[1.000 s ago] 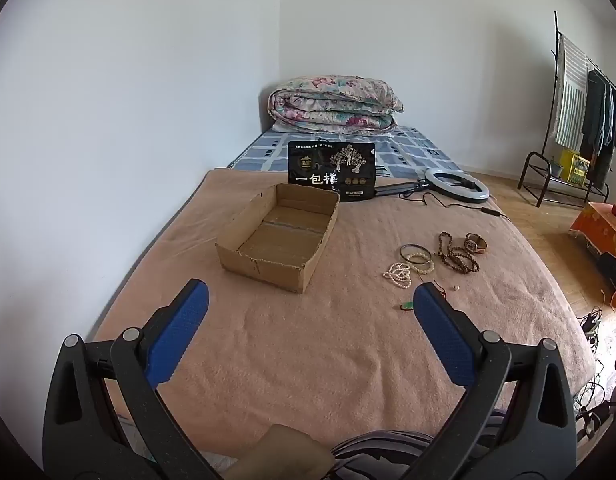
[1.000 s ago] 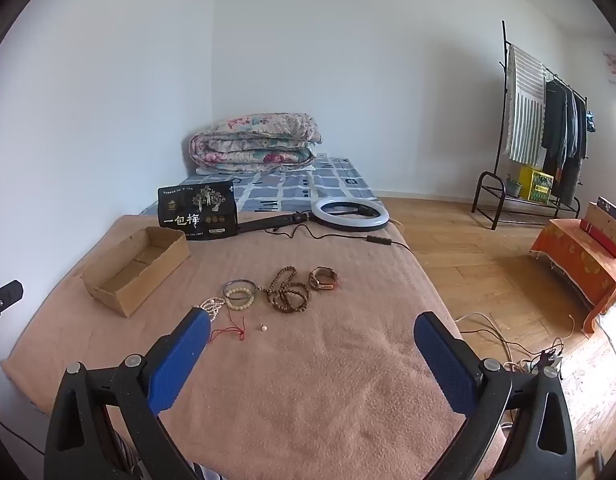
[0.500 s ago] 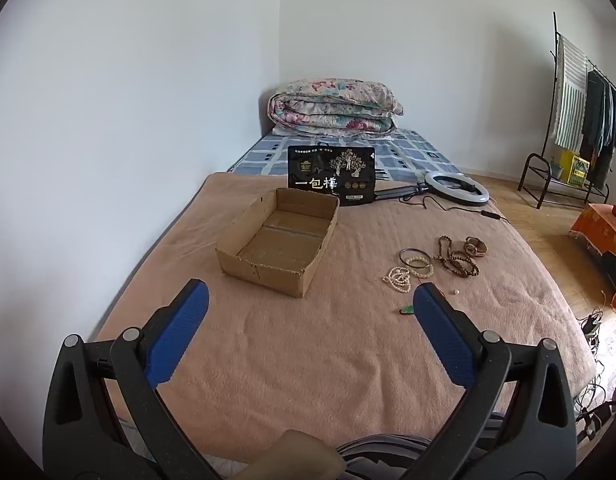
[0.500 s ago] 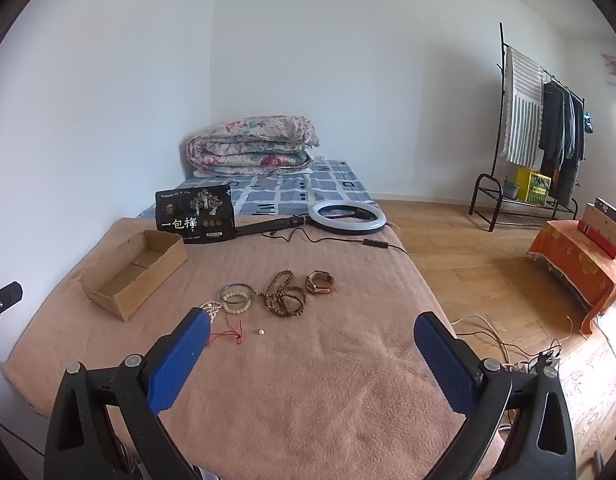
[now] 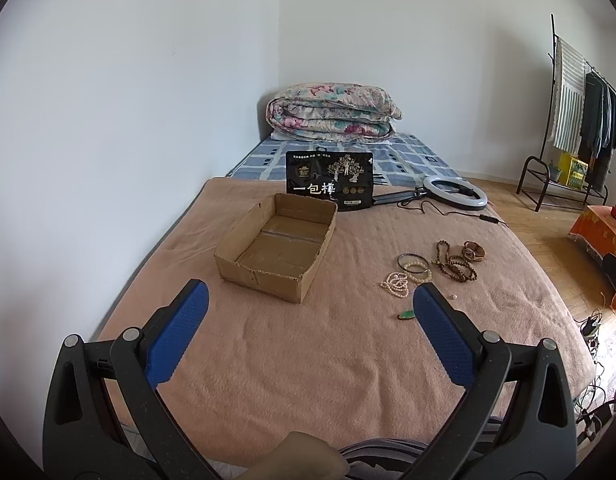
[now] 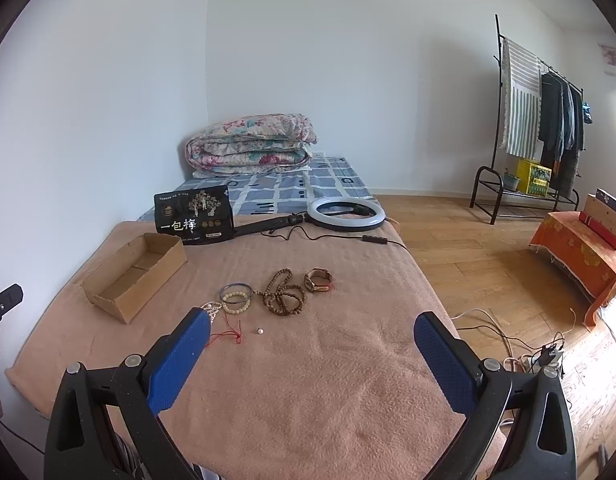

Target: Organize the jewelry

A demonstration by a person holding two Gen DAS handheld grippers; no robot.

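An open cardboard box [image 5: 276,246] sits on the pink blanket [image 5: 308,360]; it also shows in the right wrist view [image 6: 134,276]. Right of it lies jewelry: a pearl string [image 5: 396,283], bangles [image 6: 236,298], a brown bead necklace [image 6: 283,298], a watch [image 6: 318,281], a green pendant [image 5: 406,315], a red cord [image 6: 228,334] and a loose pearl [image 6: 260,331]. My left gripper [image 5: 308,302] is open and empty, above the blanket's near part. My right gripper [image 6: 312,322] is open and empty, short of the jewelry.
A black pouch [image 5: 330,182] stands behind the box. A ring light [image 6: 345,215] with its cable lies beyond the jewelry. A folded quilt [image 5: 332,110] is at the bed's head. A clothes rack [image 6: 536,120] and an orange-covered stand [image 6: 580,256] are on the floor to the right.
Both views have drawn back and risen slightly, so the box and jewelry sit a little farther away. Nothing on the bed has moved. Both grippers stay open.
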